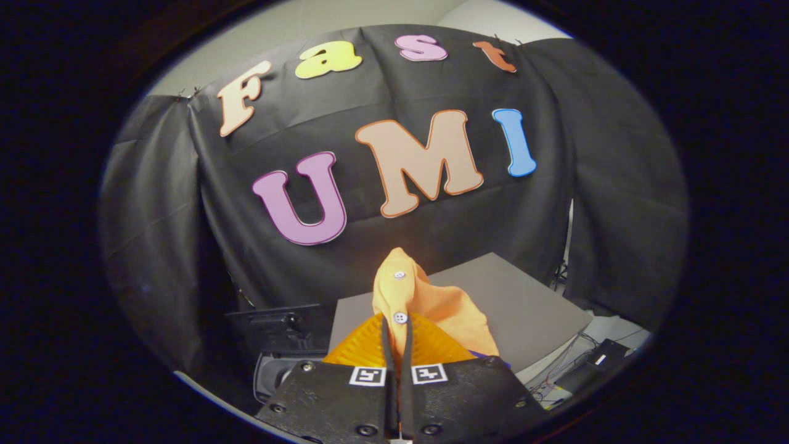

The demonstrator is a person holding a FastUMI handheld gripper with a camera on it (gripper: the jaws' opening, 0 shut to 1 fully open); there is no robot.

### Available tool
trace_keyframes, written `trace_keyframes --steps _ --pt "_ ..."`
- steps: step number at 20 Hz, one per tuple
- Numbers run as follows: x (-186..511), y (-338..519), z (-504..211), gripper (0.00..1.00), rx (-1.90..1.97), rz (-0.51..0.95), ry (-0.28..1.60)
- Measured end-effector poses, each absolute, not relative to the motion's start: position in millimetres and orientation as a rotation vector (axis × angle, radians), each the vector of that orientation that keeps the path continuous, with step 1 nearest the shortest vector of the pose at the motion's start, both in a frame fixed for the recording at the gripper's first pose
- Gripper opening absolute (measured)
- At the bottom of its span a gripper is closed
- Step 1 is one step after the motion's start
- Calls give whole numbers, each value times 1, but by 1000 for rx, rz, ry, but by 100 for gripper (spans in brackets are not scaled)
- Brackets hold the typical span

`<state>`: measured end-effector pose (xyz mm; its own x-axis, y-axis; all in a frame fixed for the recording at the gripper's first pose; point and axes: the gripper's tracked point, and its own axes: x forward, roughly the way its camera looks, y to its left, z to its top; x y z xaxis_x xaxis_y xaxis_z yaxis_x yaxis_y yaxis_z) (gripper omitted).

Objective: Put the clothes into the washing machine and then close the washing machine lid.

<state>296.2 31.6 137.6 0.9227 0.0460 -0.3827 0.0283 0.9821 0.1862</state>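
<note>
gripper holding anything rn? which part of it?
Yes. The gripper is shut on the orange garment, pinching its buttoned edge by the lower button; the rest rises ahead of the fingers.

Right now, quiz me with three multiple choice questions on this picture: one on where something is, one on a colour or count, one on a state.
1. Where is the garment?
A. pinched between the tongs and rising ahead of them
B. spread flat on the grey table
C. hanging on the black cloth wall

2. How many buttons show on the garment?
A. none
B. two
C. five

3. How are the tongs set?
A. wide open
B. shut on the garment
C. shut on nothing

Answers: 1 A, the orange fabric comes up from between the fingers. 2 B, one button sits near the top fold and one just above the fingers. 3 B, both fingers press together with the cloth between them.
</note>
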Motion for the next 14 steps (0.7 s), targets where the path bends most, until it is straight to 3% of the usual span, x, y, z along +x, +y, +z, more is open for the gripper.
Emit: trace_keyframes --steps 8,14 --pt "268 113 197 1 82 128 329" --pt "262 193 198 1 24 234 322"
